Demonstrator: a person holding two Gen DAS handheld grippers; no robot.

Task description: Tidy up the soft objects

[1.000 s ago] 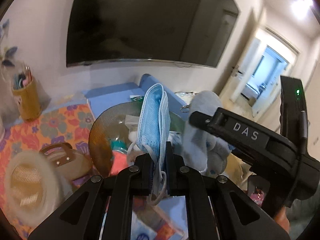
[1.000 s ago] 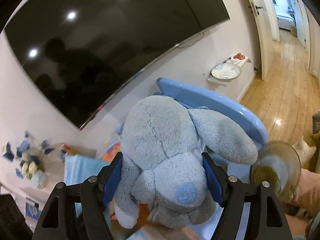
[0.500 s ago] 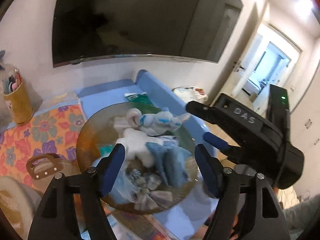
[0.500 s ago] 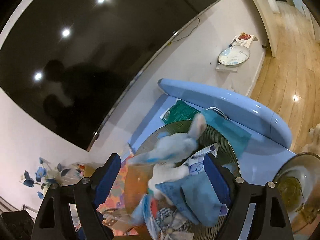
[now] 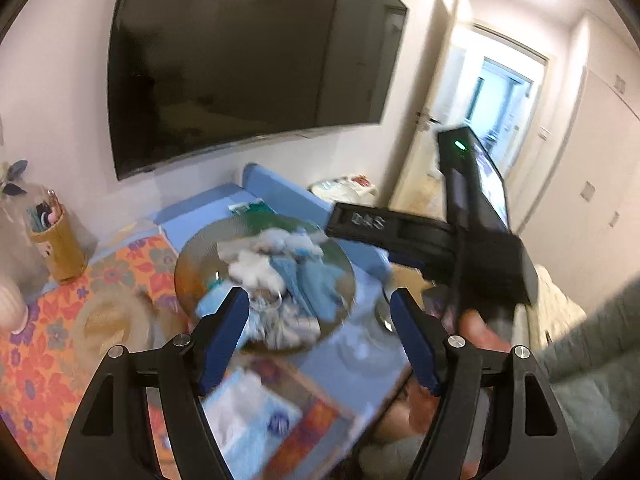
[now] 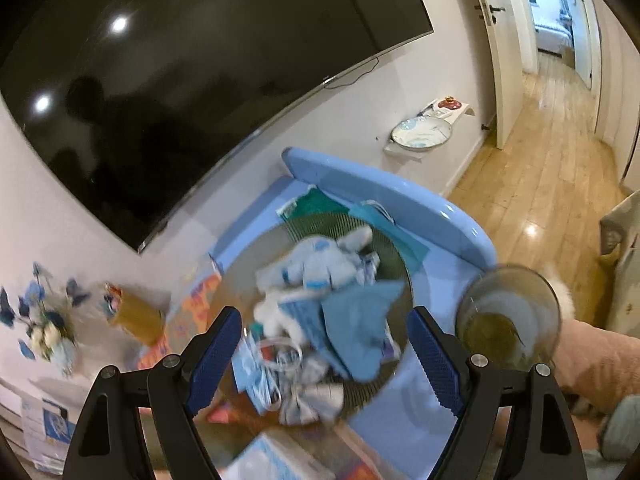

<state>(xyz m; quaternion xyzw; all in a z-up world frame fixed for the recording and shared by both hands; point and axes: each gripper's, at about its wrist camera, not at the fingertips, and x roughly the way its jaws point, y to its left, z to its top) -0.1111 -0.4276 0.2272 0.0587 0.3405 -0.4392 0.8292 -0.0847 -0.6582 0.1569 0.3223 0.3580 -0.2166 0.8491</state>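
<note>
Both grippers have let go since a second ago: the grey-blue plush toy (image 6: 316, 266) and the pale blue face mask (image 6: 256, 376) now lie in the round amber bowl (image 6: 404, 280) among blue cloths. Left gripper (image 5: 320, 336) hangs wide open above the bowl, holding nothing. Right gripper (image 6: 324, 356) is spread wide too, empty, with the heap between its blue pads.
</note>
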